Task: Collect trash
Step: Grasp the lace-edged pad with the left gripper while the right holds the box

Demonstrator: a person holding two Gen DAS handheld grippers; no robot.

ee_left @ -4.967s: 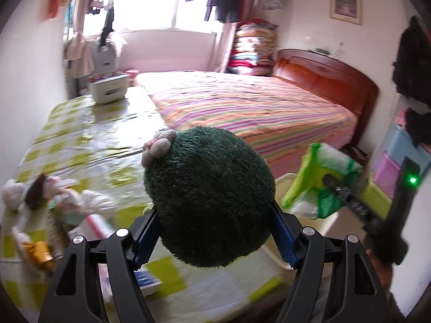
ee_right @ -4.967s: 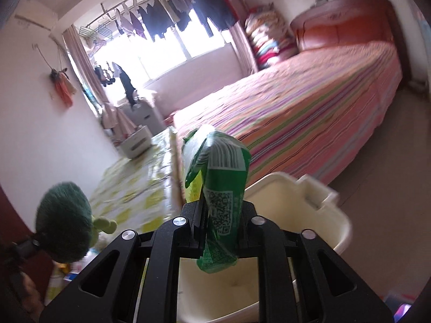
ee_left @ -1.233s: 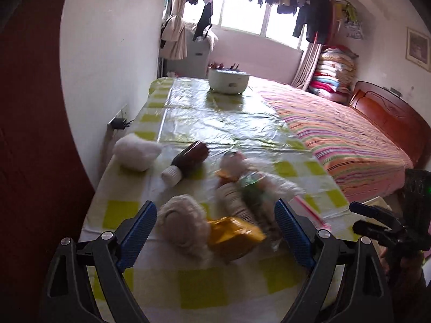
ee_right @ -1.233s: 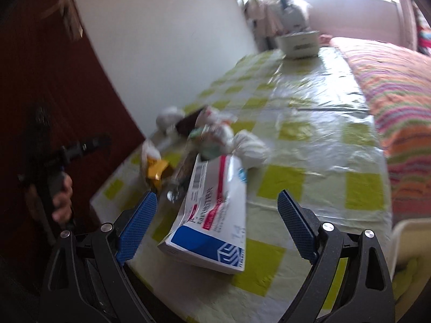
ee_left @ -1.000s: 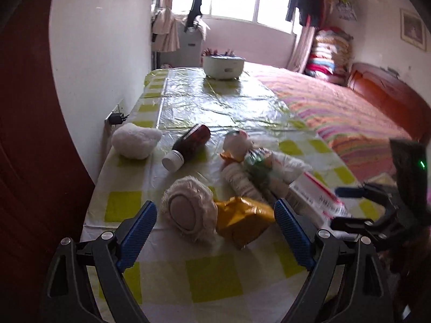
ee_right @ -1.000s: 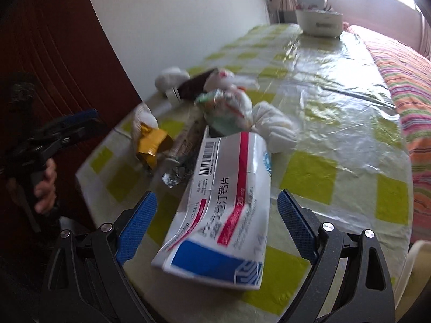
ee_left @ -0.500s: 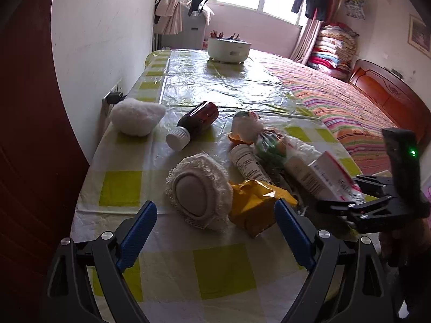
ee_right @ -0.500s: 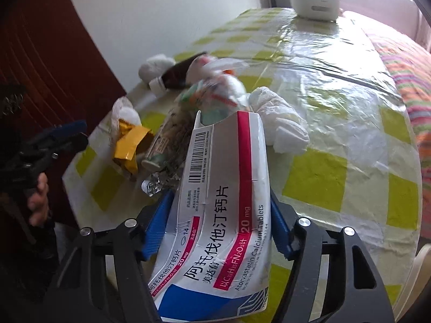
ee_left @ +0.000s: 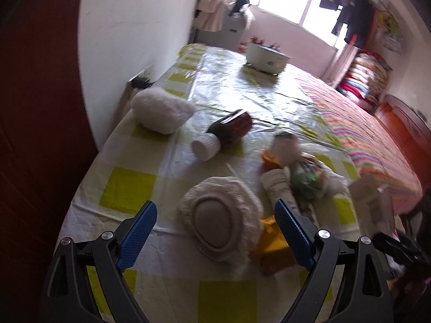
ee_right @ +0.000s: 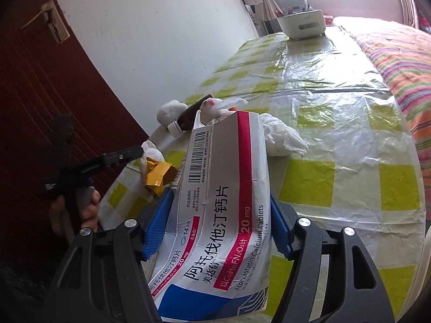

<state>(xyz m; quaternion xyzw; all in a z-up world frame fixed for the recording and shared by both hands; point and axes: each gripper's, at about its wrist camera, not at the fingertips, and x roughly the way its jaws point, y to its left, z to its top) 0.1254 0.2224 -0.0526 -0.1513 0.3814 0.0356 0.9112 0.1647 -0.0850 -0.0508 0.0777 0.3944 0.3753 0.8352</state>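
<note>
On the table covered with a yellow-and-white checked cloth under clear plastic sheeting [ee_right: 350, 123], a cluster of litter lies at the near end by the white wall. Right gripper [ee_right: 218, 226]: blue pads pressed against both long edges of a flattened white medicine carton with a red stripe, blue corner and barcode [ee_right: 223, 215]; carton held tilted, its far end raised above the cloth. In the left wrist view the same carton [ee_left: 373, 204] shows at the right edge, blurred.

Left gripper [ee_left: 215, 223]: jaws spread wide, nothing between the pads; it hangs over a round white lace-edged pad with a grey oval centre [ee_left: 221, 220], not touching it. Just right of that pad, touching it, lies a crumpled yellow wrapper [ee_left: 272, 253].

Further back: dark brown bottle with a white cap [ee_left: 226, 137], lying on its side; fluffy white ball [ee_left: 161, 113] beside the wall; a clear bag with green and orange contents [ee_left: 307, 175]; crumpled white tissue [ee_right: 280, 137] just beside the carton's far end. White bowl-shaped container [ee_right: 301, 24] stands at the far end, well apart. A hand [ee_right: 86, 210] grips the left tool's handle.
</note>
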